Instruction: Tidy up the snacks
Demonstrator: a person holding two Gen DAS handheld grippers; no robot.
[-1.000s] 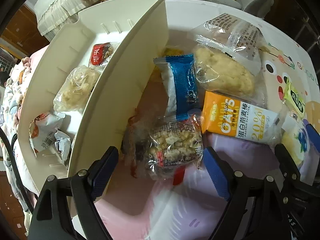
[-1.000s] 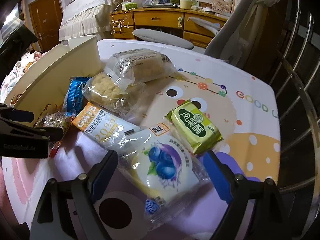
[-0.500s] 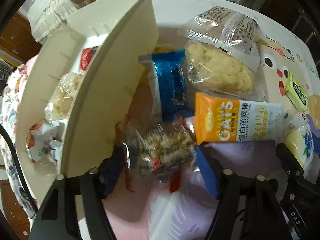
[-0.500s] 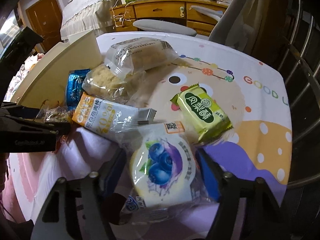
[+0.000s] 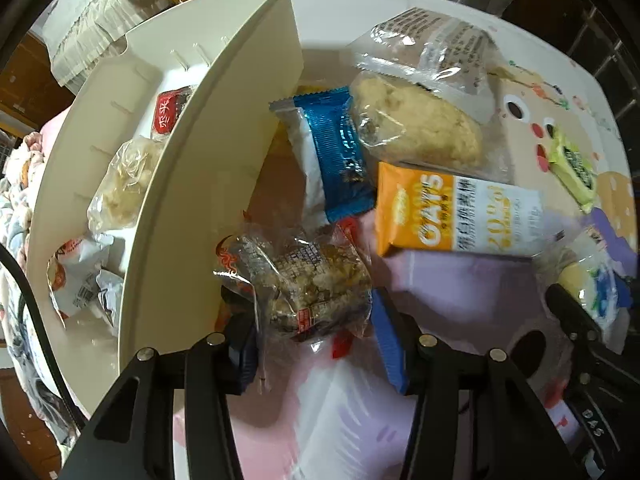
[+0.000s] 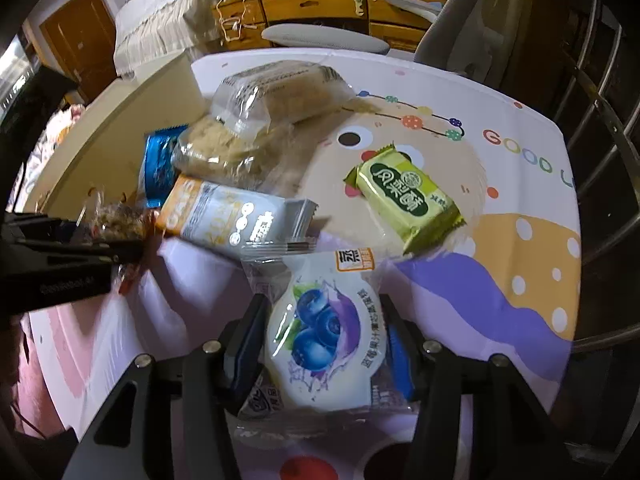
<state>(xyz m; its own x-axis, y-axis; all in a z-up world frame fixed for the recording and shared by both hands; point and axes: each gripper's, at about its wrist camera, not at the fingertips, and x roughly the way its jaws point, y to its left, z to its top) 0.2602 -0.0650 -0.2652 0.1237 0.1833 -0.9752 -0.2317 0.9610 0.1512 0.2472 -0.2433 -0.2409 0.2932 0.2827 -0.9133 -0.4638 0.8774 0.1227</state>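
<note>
Clear crinkly film on the nut-brittle pack [image 5: 308,284], glossy. Blue foil wrapper [image 5: 340,160] metallic, shiny. Oat bar pack [image 5: 452,216]: smooth printed plastic. Storage bin [image 5: 208,152]: cream matt plastic. Blueberry cake pack [image 6: 324,336] glossy film. Worktop [image 6: 500,288] under smooth printed cloth. Wooden dresser [image 6: 320,4] at 12 o'clock, varnished.

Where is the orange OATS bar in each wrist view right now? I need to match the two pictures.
Left wrist view: the OATS bar lies right of centre, orange end toward the blue wrapper.
Right wrist view: the same bar lies left of centre, just above the blueberry cake pack.
Shared landmark: the green pastry pack, far right in the left view, right of centre in the right view.
</note>
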